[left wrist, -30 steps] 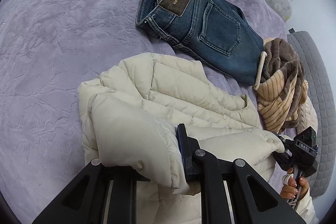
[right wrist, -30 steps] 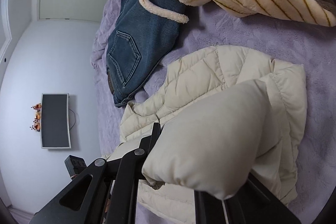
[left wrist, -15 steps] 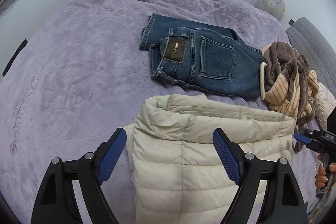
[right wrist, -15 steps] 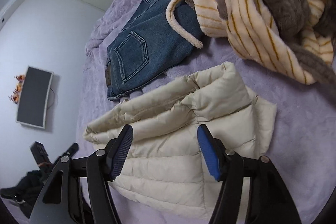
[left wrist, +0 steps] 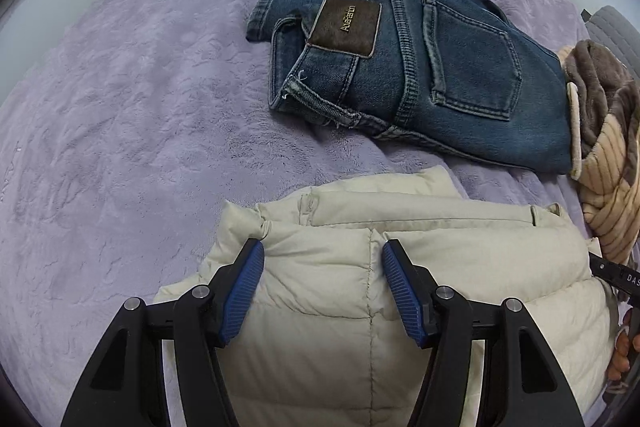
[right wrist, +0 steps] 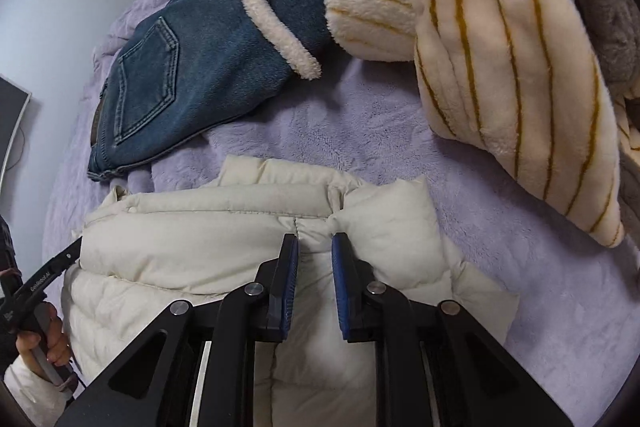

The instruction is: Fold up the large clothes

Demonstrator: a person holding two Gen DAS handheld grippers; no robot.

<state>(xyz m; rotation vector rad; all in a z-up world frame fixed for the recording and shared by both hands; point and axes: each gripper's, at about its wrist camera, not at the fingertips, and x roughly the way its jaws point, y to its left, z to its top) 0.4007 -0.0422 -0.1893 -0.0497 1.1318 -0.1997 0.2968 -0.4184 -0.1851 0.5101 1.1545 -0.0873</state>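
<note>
Two garments look folded on the bed (left wrist: 120,107): jeans (left wrist: 440,75) and a cream jacket (left wrist: 360,307); the striped fleece (right wrist: 500,47) remains heaped. Left hand-held gripper (left wrist: 323,291), fairly wide and closing, straddles the jacket's folded edge. Right hand-held gripper (right wrist: 315,275), narrow and closing, pinches nothing clearly.

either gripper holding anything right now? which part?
Both sit over the folded edge of the jacket. Left gripper: jaws apart and closing, no hold. Right gripper: jaws closing on a pinch of that edge; whether it has a firm grip cannot be told.
</note>
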